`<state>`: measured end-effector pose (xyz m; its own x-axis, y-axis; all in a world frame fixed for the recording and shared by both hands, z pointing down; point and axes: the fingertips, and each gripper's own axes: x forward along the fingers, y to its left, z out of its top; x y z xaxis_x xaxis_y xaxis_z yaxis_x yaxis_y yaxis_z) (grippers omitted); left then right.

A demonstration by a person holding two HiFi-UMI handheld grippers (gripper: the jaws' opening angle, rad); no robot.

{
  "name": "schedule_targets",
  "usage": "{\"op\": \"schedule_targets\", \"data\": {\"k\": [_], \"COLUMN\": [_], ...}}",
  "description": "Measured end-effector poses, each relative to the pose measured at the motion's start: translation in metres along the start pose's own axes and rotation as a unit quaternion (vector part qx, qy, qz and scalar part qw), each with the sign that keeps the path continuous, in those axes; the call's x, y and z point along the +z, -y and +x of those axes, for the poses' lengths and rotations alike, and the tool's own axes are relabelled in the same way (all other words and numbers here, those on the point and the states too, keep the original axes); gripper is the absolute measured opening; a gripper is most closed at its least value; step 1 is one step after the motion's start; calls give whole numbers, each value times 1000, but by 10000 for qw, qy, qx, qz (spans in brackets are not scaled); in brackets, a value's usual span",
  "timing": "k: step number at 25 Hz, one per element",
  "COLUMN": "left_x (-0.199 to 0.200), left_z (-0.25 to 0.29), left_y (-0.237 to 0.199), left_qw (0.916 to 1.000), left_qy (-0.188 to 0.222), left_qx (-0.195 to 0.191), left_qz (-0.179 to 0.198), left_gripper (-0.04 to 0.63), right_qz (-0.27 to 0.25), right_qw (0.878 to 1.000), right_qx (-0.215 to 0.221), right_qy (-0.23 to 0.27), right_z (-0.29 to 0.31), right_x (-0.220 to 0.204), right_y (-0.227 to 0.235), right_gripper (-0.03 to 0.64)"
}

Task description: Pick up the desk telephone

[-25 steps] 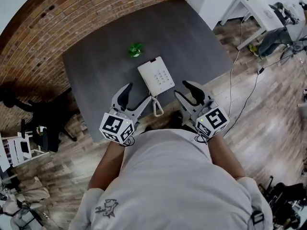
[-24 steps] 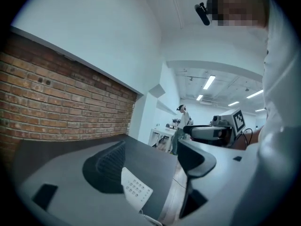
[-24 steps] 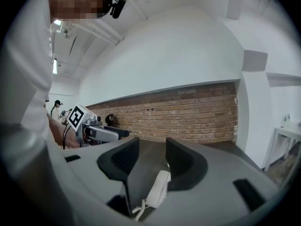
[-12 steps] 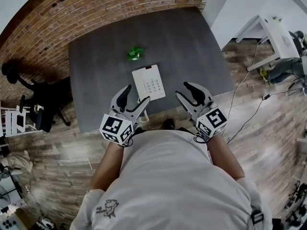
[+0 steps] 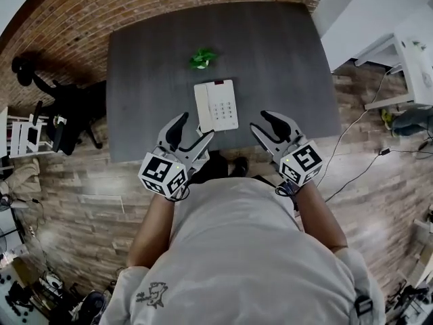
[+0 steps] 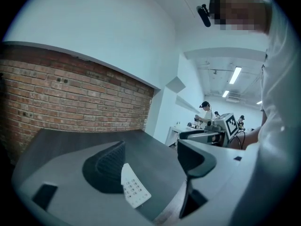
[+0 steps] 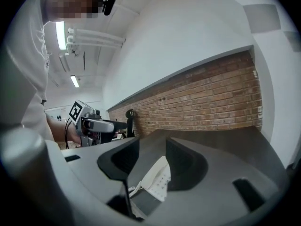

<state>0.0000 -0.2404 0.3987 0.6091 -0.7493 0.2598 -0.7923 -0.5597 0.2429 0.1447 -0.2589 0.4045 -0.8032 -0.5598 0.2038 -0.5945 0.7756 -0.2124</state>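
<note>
The white desk telephone (image 5: pixel 216 105) lies flat on the dark grey table (image 5: pixel 149 59), near its front edge, keypad up. Its coiled cord shows at the near end in the right gripper view (image 7: pixel 136 189). My left gripper (image 5: pixel 192 131) hangs open just short of the table's front edge, left of the phone. My right gripper (image 5: pixel 266 126) is open too, to the phone's right. Between the left jaws the phone (image 6: pixel 135 190) appears small; it is also framed by the right jaws (image 7: pixel 157 179). Nothing is held.
A small green object (image 5: pixel 201 59) sits on the table beyond the phone. A brick wall (image 5: pixel 88 5) runs behind the table. A black chair (image 5: pixel 64 124) stands at the left, a white desk (image 5: pixel 413 66) and cables at the right. People work in the background (image 6: pixel 206 113).
The head view has swung, so the table and phone now lie squarer and more central. Both grippers keep their open pose in front of the table edge.
</note>
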Motion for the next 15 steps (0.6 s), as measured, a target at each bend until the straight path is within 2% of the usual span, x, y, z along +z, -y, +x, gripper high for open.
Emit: {"op": "schedule_targets", "data": {"k": [5, 10, 15], "left_x": [-29, -57, -84], "left_z": [7, 26, 41], "left_y": [-25, -59, -77], "left_qw": [9989, 9948, 9899], "left_qy": [-310, -658, -989], "left_qx": [-119, -289, -384], "left_qz": [-324, -720, -938], "left_gripper": [364, 373, 382], "right_qz": [206, 496, 700], "right_qw": [9984, 9917, 9867], "right_qx": [154, 383, 365], "right_qy": [-495, -1125, -1420], "right_z": [25, 43, 59], "right_x": [-36, -77, -101], "right_y": [11, 19, 33], "right_gripper": [183, 183, 183]}}
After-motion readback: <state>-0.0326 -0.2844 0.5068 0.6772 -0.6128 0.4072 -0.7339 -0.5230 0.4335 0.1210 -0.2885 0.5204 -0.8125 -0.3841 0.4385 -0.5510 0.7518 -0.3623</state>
